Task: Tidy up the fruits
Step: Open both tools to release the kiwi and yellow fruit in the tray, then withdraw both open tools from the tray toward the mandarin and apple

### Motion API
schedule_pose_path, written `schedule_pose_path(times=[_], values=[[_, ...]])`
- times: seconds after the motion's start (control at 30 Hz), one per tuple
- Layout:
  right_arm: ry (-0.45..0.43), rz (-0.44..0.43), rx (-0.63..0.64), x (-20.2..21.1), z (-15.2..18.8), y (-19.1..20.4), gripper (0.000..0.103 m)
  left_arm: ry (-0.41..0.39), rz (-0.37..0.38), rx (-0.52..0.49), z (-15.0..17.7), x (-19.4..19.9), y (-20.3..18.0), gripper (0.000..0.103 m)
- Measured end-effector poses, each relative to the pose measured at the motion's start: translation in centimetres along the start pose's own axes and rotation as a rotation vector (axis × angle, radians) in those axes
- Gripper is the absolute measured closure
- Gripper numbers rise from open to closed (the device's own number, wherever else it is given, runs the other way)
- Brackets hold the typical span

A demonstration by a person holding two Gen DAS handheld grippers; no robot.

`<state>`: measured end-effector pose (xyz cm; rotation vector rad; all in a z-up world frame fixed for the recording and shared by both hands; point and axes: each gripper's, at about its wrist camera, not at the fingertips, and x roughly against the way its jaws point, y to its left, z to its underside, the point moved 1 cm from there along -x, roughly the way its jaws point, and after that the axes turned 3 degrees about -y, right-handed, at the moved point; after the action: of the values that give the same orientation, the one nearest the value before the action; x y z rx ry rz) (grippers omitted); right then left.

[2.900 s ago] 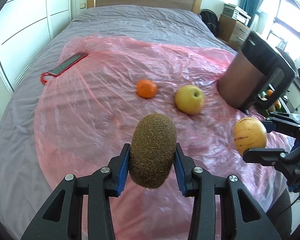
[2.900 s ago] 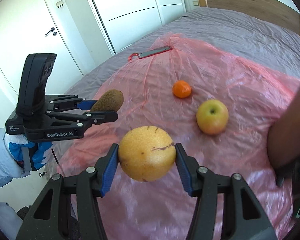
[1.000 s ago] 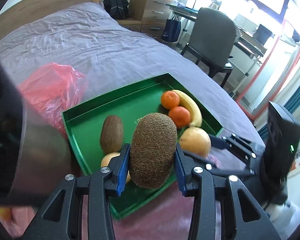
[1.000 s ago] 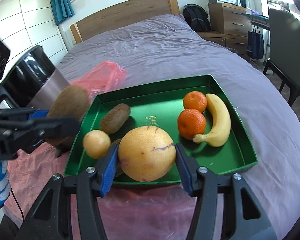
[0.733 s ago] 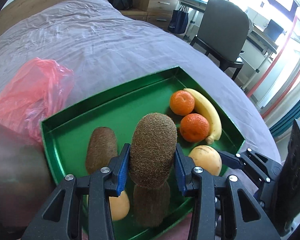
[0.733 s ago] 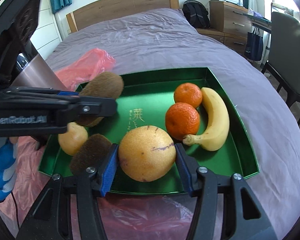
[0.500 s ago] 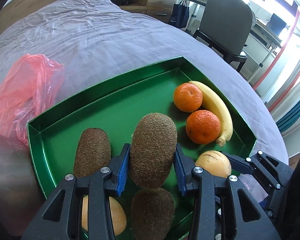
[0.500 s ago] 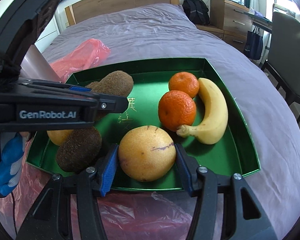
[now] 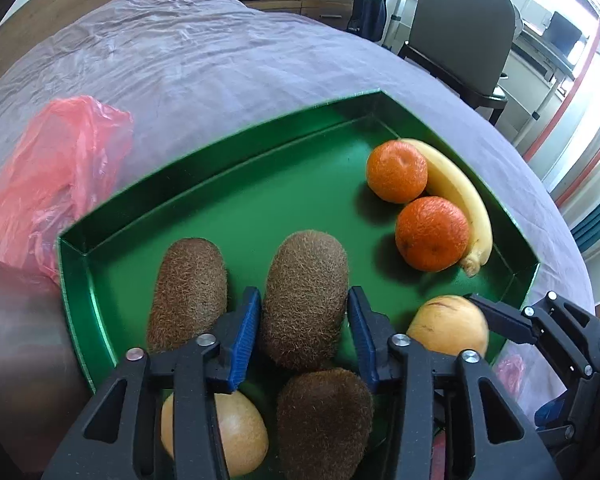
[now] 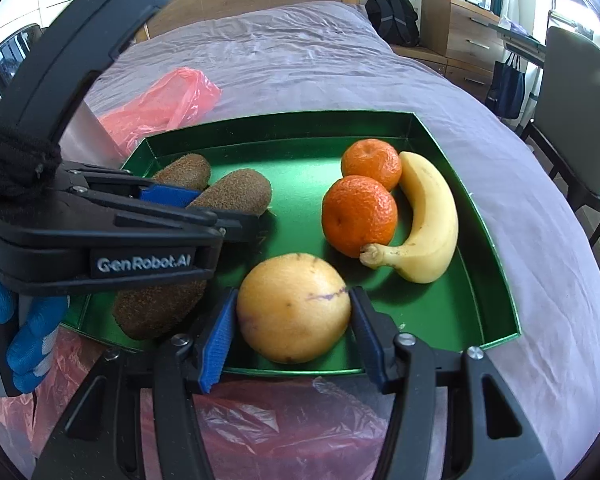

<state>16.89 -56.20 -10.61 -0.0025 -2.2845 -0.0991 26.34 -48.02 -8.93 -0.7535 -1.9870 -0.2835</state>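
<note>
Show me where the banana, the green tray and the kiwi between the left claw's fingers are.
banana (image 10: 430,216), right wrist view, middle of its yellow body.
green tray (image 9: 240,200), left wrist view, bare floor near the far wall.
kiwi (image 9: 304,300), left wrist view, centre of its fuzzy skin.

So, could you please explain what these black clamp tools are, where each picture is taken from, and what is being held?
No robot is involved: a person holds a two-finger clamp in each hand, each carrying a fisheye camera that looks along its fingers. One picture comes from the left gripper, closed on a kiwi. The other comes from the right gripper, closed on a round yellow fruit. Both hang over a green tray on a bed. The tray holds two oranges, a banana, other kiwis and another yellow fruit. Pink plastic lies beside it.
</note>
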Motion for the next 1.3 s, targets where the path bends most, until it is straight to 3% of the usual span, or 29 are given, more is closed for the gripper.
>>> schedule_pose_path(times=[0.07,0.27,0.5,0.63,1.03,1.3], values=[[-0.012,-0.003,-0.009,0.5,-0.1,0.0,0.001,-0.034,0.02,0.023,-0.4,1.5,0.3,0.051],[-0.062,-0.003,-0.025,4.2,-0.5,0.6,0.0,-0.137,0.071,0.016,-0.7,8.5,-0.4,0.049],[-0.129,-0.008,-0.057,10.1,-0.1,2.7,0.0,-0.24,0.093,-0.025,2.3,18.0,-0.9,0.041],[-0.139,-0.017,-0.046,12.9,1.3,5.2,0.0,-0.271,0.047,-0.023,6.1,21.9,0.1,0.031],[-0.124,-0.03,-0.06,17.7,5.7,10.3,0.0,-0.243,-0.075,0.125,18.5,26.8,5.2,0.03],[-0.077,-0.055,-0.046,18.4,8.7,14.6,0.0,-0.232,-0.246,0.286,28.3,30.5,13.4,0.03]])
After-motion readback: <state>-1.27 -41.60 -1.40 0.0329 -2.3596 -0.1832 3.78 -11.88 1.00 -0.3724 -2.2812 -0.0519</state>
